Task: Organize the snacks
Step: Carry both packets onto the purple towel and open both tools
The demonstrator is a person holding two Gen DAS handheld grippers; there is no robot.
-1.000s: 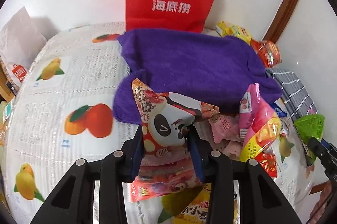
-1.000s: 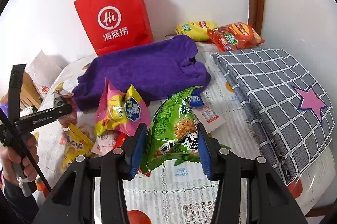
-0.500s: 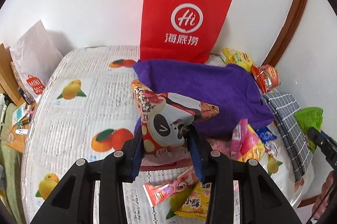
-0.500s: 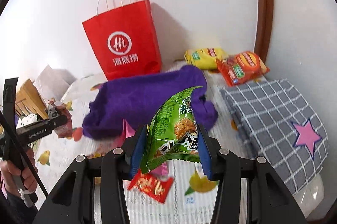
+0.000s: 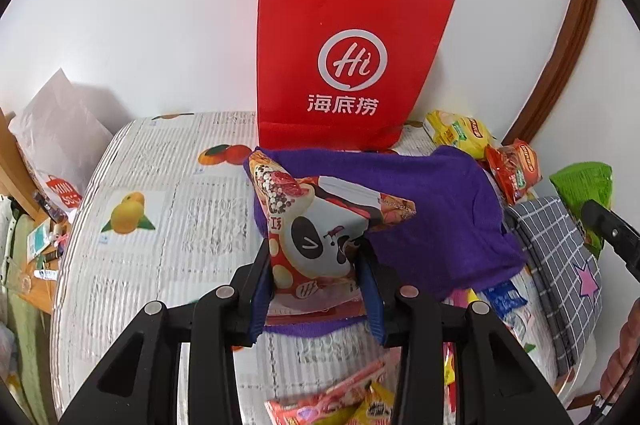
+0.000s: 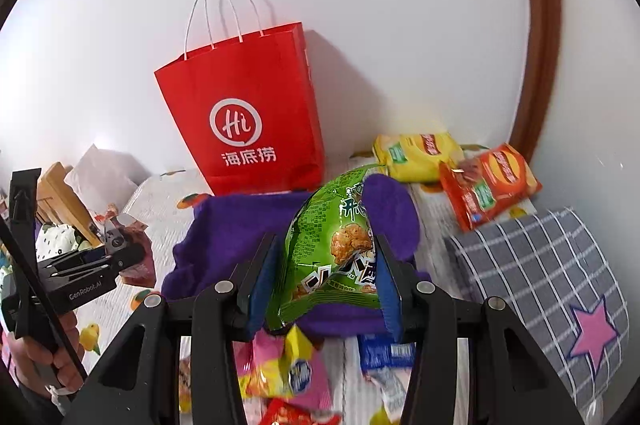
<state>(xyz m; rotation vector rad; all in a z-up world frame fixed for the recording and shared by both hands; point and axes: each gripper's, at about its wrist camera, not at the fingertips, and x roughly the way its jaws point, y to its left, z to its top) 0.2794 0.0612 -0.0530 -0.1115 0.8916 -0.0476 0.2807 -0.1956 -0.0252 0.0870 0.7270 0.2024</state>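
Note:
My left gripper (image 5: 316, 265) is shut on a panda snack packet (image 5: 316, 225), red and white, held above the table. My right gripper (image 6: 326, 273) is shut on a green snack bag (image 6: 336, 249), also held in the air. The green bag shows at the right edge of the left wrist view (image 5: 584, 193). A red paper bag (image 5: 344, 65) with white handles stands upright against the wall, also in the right wrist view (image 6: 248, 113). A purple towel (image 5: 432, 209) lies in front of it. The left gripper shows at the left of the right wrist view (image 6: 124, 253).
A yellow chip bag (image 6: 420, 161) and an orange chip bag (image 6: 488, 185) lie by the wall at the right. A grey checked cloth with a pink star (image 6: 552, 285) lies at the right. Several small snack packets (image 6: 288, 369) lie on the fruit-print tablecloth (image 5: 160, 209) below the grippers.
Both grippers have risen with their packets and moved toward the red paper bag, which now shows in full with its handles. The loose snacks have dropped lower in both views.

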